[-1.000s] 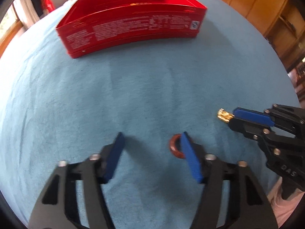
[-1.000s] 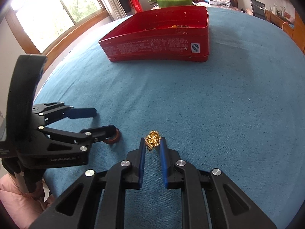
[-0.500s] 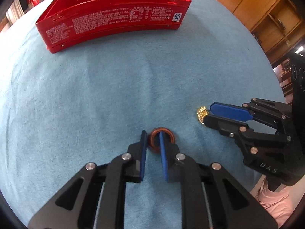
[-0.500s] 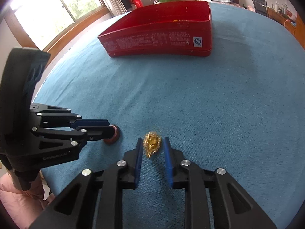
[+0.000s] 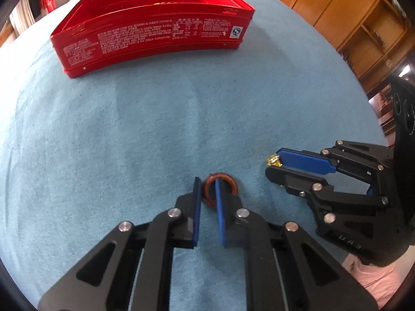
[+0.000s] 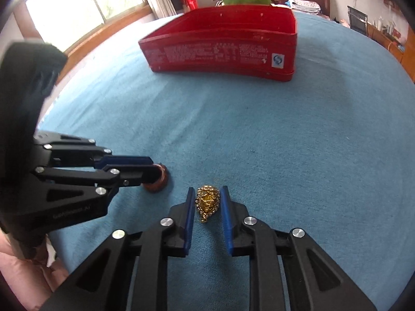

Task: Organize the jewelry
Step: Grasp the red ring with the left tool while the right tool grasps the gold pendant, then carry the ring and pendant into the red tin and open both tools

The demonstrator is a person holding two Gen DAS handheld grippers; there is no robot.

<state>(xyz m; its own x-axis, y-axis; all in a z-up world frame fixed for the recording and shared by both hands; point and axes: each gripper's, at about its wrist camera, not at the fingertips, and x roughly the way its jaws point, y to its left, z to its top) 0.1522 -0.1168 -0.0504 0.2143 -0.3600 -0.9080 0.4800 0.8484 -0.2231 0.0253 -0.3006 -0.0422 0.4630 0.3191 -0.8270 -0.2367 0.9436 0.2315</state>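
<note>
The rim of the brown ring [image 5: 220, 189] is pinched by the nearly closed jaws of the left gripper [image 5: 207, 190] on the blue bedspread [image 5: 129, 129]. Beside it, the gold jewelry piece [image 6: 207, 202] is flanked by the right gripper [image 6: 207, 200] — jaws just narrowed, contact unclear. The red tin [image 6: 225, 44] stands well apart.

The blue cloth [image 5: 109, 140] covering the table looks like a soft, matt, short-napped fabric with a faintly mottled pile. The red tin [image 5: 153, 33] has a glossy painted metal finish, printed with fine white text, its paint chipped along the rim. The reddish-brown ring [image 5: 220, 185] is smooth and glossy. The gold ornament [image 6: 207, 202] is shiny metal with a beaded, studded surface. Both grippers are matt black plastic with bright metal pins and smooth blue pads [image 6: 225, 217]. The cabinets [image 5: 345, 18] are varnished wood.
</note>
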